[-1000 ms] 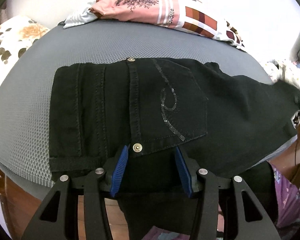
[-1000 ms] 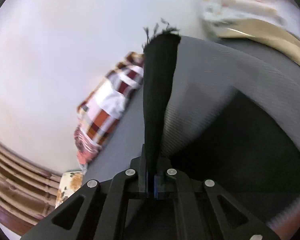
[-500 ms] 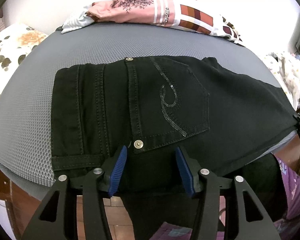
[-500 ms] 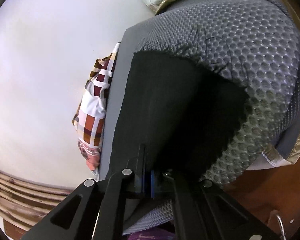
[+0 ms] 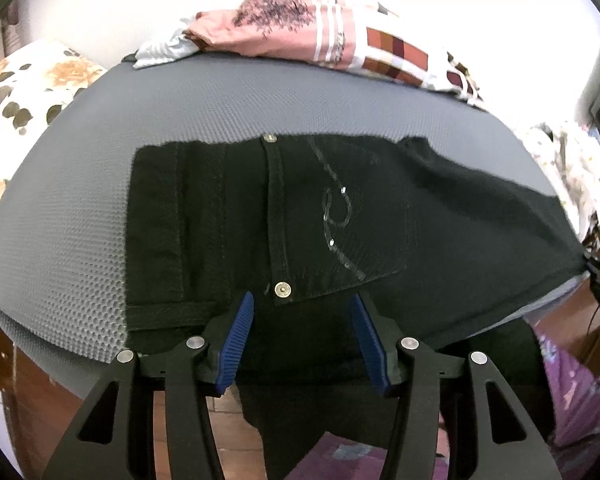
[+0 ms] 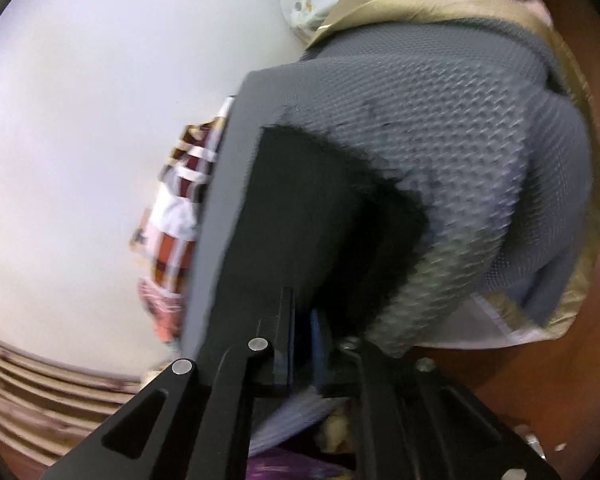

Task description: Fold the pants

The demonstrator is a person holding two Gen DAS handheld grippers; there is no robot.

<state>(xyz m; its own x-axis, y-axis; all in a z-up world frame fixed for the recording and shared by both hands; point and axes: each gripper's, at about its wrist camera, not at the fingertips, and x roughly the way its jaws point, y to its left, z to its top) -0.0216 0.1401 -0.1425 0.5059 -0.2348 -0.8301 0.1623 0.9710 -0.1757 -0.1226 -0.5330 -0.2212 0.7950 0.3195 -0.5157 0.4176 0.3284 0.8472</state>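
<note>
Two grippers on one job | black pants (image 5: 340, 216) lie flat across my grey mesh pad (image 5: 80, 220), waist left, so a fold can run crosswise | left gripper (image 5: 300, 336) gapes wide over the near edge, gripping nothing | right gripper (image 6: 304, 340) nearly closed at the frayed hem; blur hides whether it pinches cloth.

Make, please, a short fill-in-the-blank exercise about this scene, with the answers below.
1. The pants lying on the grey mat are ____ in colour.
2. The left gripper has its jaws ____, with the pants between them.
3. The pads on the left gripper's jaws are ____ in colour.
4. The sequin swirl decorates the back ____ of the pants.

Missing words: black; open; blue; pocket
</note>
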